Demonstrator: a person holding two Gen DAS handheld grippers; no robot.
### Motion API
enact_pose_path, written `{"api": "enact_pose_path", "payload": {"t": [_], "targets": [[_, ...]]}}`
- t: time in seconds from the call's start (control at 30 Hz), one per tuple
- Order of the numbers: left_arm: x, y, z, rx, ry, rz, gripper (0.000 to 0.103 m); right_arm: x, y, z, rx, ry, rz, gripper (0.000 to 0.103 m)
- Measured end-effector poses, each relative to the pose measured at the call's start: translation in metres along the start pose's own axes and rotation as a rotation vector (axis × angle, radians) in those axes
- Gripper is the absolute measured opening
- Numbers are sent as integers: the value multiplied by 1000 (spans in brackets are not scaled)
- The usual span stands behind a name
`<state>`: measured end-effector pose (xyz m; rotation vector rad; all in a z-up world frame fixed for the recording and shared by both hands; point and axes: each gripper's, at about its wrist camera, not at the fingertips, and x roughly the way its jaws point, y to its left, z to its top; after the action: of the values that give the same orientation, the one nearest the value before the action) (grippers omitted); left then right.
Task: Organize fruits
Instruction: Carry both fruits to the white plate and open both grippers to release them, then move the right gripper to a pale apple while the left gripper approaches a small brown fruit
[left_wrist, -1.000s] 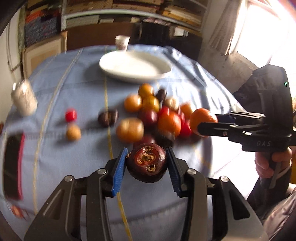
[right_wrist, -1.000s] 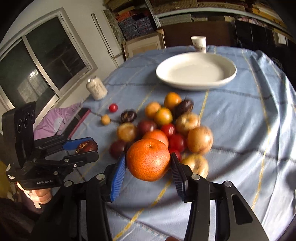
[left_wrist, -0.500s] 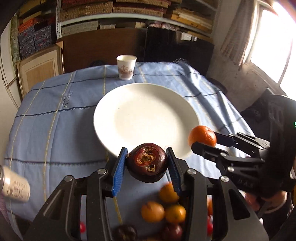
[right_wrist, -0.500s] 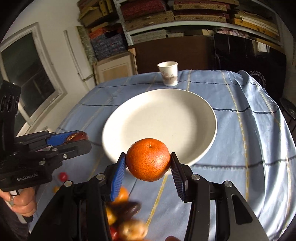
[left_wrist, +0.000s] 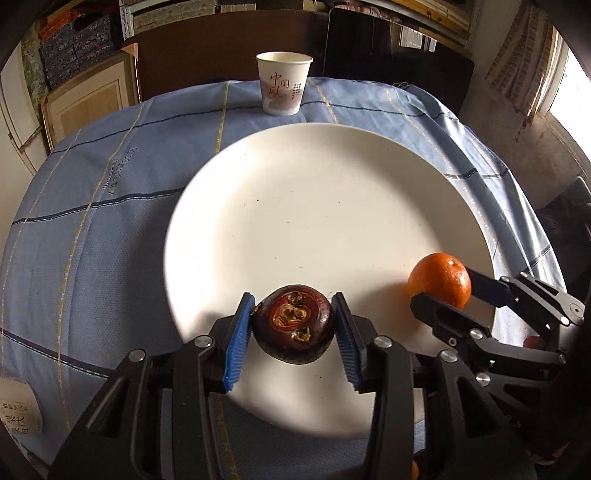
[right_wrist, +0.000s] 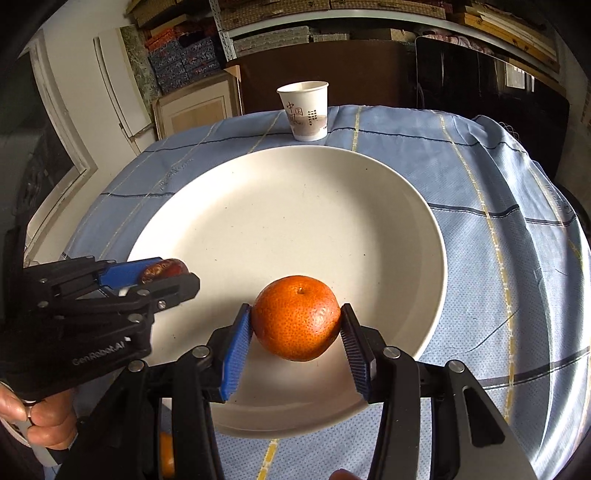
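A large white plate (left_wrist: 325, 192) lies on the blue checked tablecloth. My left gripper (left_wrist: 293, 326) is shut on a dark purple mangosteen (left_wrist: 293, 328) and holds it over the plate's near rim. My right gripper (right_wrist: 297, 326) is shut on an orange mandarin (right_wrist: 297, 321) over the plate's near part (right_wrist: 280, 221). In the left wrist view the right gripper (left_wrist: 443, 291) with the mandarin (left_wrist: 439, 278) is at the plate's right side. In the right wrist view the left gripper (right_wrist: 162, 275) with the mangosteen (right_wrist: 162, 269) is at the plate's left side.
A paper cup (left_wrist: 283, 86) stands behind the plate, also in the right wrist view (right_wrist: 304, 110). A white jar (left_wrist: 18, 413) sits at the lower left. Shelves, a framed board and a dark cabinet stand beyond the table. An orange fruit (right_wrist: 167, 454) peeks below the grippers.
Both grippers moved forward from the fruit pile to over the plate, each still holding its fruit. The pile has dropped out of view below.
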<state>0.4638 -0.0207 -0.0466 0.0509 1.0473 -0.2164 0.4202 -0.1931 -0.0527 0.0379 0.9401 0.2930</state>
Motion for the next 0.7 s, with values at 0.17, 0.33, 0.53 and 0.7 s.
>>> {"api": "enact_pose_path", "payload": {"t": [0.17, 0.33, 0.53, 0.7], "targets": [[-11, -1, -1, -2, -24, 15, 64, -18, 1, 1, -5, -51, -5, 59], [-60, 6, -14, -21, -100, 14, 78, -62, 1, -13, -15, -128, 7, 65], [-122, 17, -72, -61, -182, -15, 88, -113, -3, -61, -23, -171, 40, 70], [-160, 16, -147, -51, -244, -37, 94, -139, -4, -121, -20, -148, 109, 75]]}}
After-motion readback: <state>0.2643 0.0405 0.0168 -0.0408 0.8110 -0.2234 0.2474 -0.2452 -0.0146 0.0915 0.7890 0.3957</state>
